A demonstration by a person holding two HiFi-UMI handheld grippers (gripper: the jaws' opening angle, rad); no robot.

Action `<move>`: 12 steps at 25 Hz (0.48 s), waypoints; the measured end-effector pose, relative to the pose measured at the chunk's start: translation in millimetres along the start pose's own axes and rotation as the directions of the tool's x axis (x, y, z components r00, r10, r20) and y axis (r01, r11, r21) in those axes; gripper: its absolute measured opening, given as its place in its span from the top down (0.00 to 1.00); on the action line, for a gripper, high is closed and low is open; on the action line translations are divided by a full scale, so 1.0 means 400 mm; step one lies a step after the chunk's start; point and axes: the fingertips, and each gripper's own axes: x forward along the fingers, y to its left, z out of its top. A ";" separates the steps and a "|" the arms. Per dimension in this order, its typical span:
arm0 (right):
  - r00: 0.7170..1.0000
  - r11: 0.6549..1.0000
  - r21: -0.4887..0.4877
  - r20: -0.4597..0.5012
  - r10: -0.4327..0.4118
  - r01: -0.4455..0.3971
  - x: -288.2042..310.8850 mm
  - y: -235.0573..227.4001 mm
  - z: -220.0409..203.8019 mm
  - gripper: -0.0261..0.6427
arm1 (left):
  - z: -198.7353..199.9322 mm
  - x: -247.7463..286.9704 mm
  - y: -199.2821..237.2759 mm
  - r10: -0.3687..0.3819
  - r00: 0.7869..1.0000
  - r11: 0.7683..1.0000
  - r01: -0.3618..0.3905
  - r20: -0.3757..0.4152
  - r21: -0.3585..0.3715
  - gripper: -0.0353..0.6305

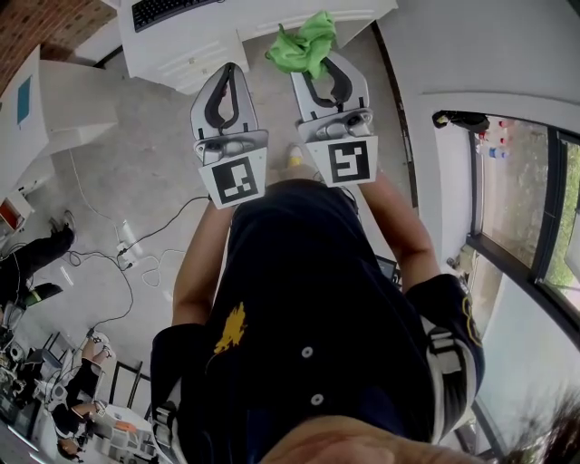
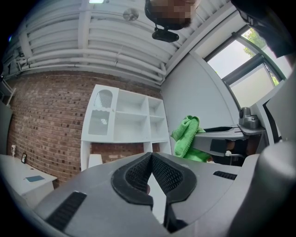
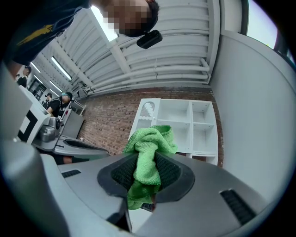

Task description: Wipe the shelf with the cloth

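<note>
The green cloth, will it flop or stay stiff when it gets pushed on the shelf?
Probably floppy: the cloth bunches and droops between the right gripper's jaws. Its fuzzy weave looks soft, so it should squash flat against the shelf.

Two grippers, left (image 1: 230, 69) and right (image 1: 320, 62), one green cloth (image 1: 304, 45), one white shelf (image 3: 191, 121), one black keyboard (image 1: 168, 9)

soft daylight from the window (image 1: 518, 195) lights the room evenly, with faint shadows. a ceiling strip light (image 3: 102, 23) glares in the right gripper view. fisheye bending and dark corners frame both gripper views; the green cloth (image 3: 148, 159) is sharp.
</note>
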 end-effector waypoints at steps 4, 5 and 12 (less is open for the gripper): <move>1.000 1.000 0.000 0.000 -0.001 0.001 0.001 0.000 0.000 0.83 | -0.002 0.000 -0.010 -0.010 1.000 1.000 0.010 -0.004 0.001 0.93; 1.000 1.000 -0.002 0.000 0.001 -0.001 0.000 0.001 0.000 0.83 | -0.002 0.000 -0.010 -0.011 1.000 1.000 0.011 -0.004 0.000 0.93; 1.000 0.999 -0.016 -0.007 0.028 -0.028 -0.002 0.014 -0.012 0.83 | -0.021 -0.006 -0.022 -0.021 0.999 1.000 0.021 -0.036 -0.007 0.93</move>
